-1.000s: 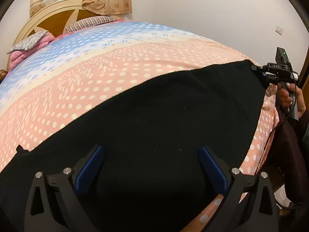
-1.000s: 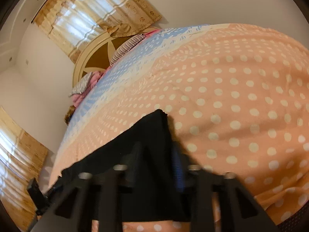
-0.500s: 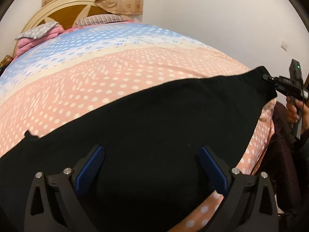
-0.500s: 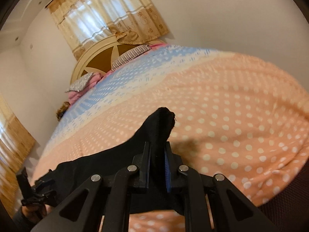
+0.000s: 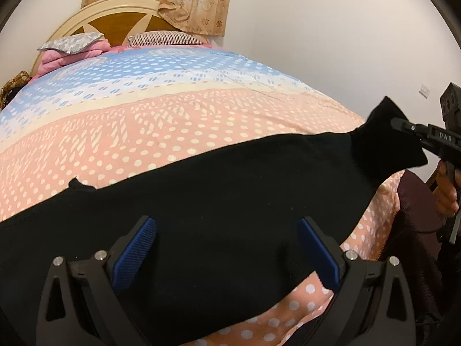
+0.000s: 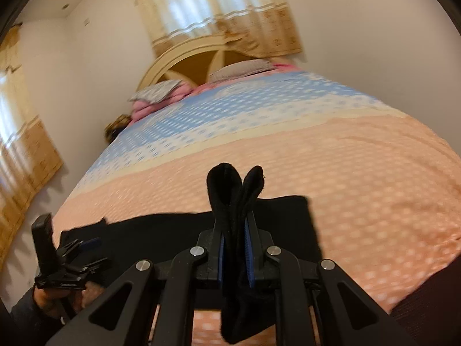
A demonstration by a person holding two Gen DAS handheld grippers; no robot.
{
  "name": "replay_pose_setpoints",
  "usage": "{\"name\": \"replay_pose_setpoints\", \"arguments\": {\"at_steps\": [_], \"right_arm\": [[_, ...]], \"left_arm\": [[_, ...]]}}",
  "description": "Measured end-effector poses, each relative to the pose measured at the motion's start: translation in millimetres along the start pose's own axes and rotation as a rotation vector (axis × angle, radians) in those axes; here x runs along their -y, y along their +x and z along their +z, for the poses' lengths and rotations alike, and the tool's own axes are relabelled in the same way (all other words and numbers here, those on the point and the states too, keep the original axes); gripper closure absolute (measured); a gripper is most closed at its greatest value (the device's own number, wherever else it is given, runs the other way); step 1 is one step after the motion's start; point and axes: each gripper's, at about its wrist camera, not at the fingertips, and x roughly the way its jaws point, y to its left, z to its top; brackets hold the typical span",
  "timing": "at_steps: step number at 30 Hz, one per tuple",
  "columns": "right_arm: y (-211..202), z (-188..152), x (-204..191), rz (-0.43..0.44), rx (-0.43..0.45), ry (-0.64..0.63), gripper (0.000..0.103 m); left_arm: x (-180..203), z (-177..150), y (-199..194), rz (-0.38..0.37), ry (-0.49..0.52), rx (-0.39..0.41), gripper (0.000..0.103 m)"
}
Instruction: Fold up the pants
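Black pants [image 5: 230, 196] lie spread across the near edge of the bed. My left gripper [image 5: 227, 253] is open, its blue pads [image 5: 135, 250] wide apart just above the pants' middle, gripping nothing. My right gripper [image 6: 234, 250] is shut on a bunched end of the pants [image 6: 230, 190] and holds it lifted off the bed; the fabric sticks up between the jaws and hangs below. In the left wrist view the right gripper [image 5: 403, 125] holds the raised right end. In the right wrist view the left gripper [image 6: 86, 245] is at the far left.
The bed has a peach, cream and blue dotted quilt [image 5: 173, 109]. Pillows [image 5: 164, 39] and a pink blanket [image 5: 69, 56] lie at the headboard [image 5: 115, 20]. A white wall [image 5: 331, 43] runs along the bed's right. A dark seat [image 5: 415, 216] is at right.
My right gripper has lifted the pinched end of the pants higher off the bed and the view has swung. The left gripper has stayed open over the pants.
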Motion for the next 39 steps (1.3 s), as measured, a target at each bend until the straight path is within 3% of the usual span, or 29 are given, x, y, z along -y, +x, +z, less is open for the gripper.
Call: {"name": "replay_pose_setpoints", "arguments": {"at_steps": [10, 21, 23, 25, 26, 27, 29, 32, 35, 39], "right_arm": [[49.4, -16.6, -77.1, 0.060, -0.049, -0.024, 0.091], [107.1, -42.9, -122.8, 0.110, -0.121, -0.058, 0.090], [116.3, -46.6, -118.3, 0.132, -0.153, -0.054, 0.088], [117.1, -45.9, -112.9, 0.163, -0.173, -0.044, 0.074], [114.0, -43.6, -109.8, 0.172, -0.177, -0.044, 0.054], [106.6, -41.4, -106.4, 0.189, -0.171, -0.040, 0.041], [87.6, -35.7, -96.8, 0.217, -0.137, -0.047, 0.040], [67.9, -32.2, -78.9, 0.192, -0.113, -0.055, 0.040], [55.1, -35.9, -42.4, 0.136, -0.074, 0.023, 0.040], [55.9, -42.7, 9.2, 0.051, -0.062, 0.199, 0.040]], "left_arm": [[-18.0, -7.4, -6.1, -0.020, -0.041, 0.026, 0.002], [-34.1, -16.9, -10.4, -0.032, -0.088, 0.031, 0.002], [-34.4, -16.4, -10.2, -0.043, -0.091, 0.030, 0.002], [-31.7, -15.4, -9.3, -0.060, -0.088, 0.028, 0.002], [-29.9, -14.8, -8.8, -0.072, -0.085, 0.026, 0.002], [-26.8, -13.0, -7.0, -0.093, -0.081, 0.019, 0.002], [-20.7, -8.6, -3.1, -0.129, -0.070, 0.009, 0.002], [-6.9, -0.4, 7.0, -0.212, -0.052, -0.008, 0.003], [8.7, 7.3, 22.1, -0.276, -0.033, -0.044, 0.006], [27.8, 18.7, 41.6, -0.327, -0.015, -0.105, 0.027]]}}
